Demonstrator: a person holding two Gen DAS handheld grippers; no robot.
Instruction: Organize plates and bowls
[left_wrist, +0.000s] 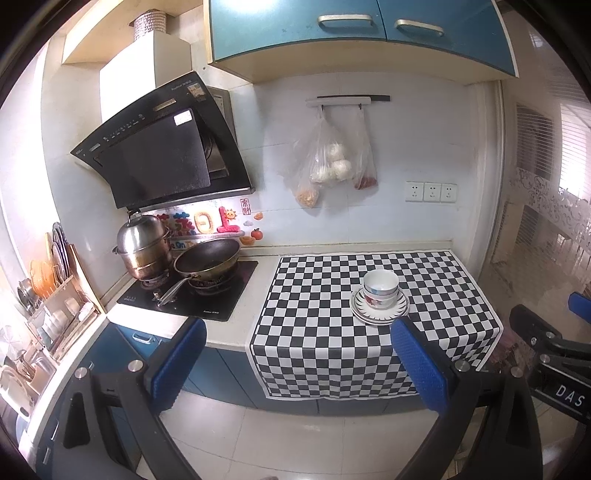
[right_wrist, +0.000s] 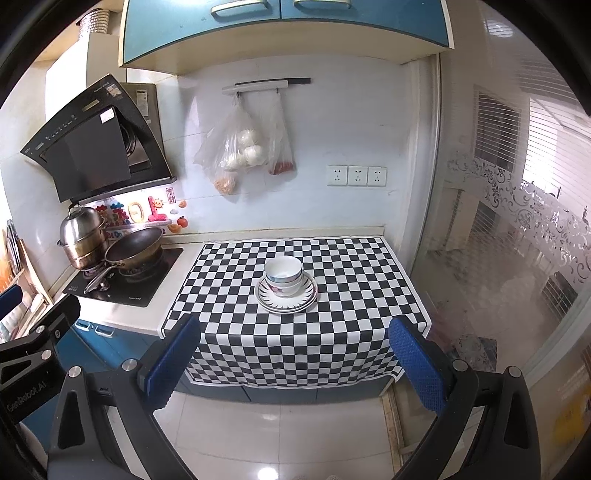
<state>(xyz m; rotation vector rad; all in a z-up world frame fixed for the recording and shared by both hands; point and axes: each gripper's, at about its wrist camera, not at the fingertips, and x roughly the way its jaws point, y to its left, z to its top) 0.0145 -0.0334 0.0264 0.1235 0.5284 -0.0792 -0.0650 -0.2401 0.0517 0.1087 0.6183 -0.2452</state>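
Note:
White bowls (left_wrist: 380, 291) with a flower print are nested and stand on a stack of white plates (left_wrist: 380, 314) on the black-and-white checkered cloth (left_wrist: 314, 314). The same bowls (right_wrist: 283, 278) and plates (right_wrist: 286, 301) show in the right wrist view. My left gripper (left_wrist: 299, 365) is open and empty, held back from the counter over the floor. My right gripper (right_wrist: 295, 362) is open and empty too, in front of the counter edge. The right gripper's body (left_wrist: 554, 354) shows at the right of the left wrist view.
A hob (left_wrist: 192, 295) with a wok (left_wrist: 207, 262) and a steel steamer pot (left_wrist: 144, 247) is left of the cloth. A dish rack (left_wrist: 51, 295) stands far left. Plastic bags (left_wrist: 328, 162) hang on the wall. A glass door (right_wrist: 517, 221) is on the right.

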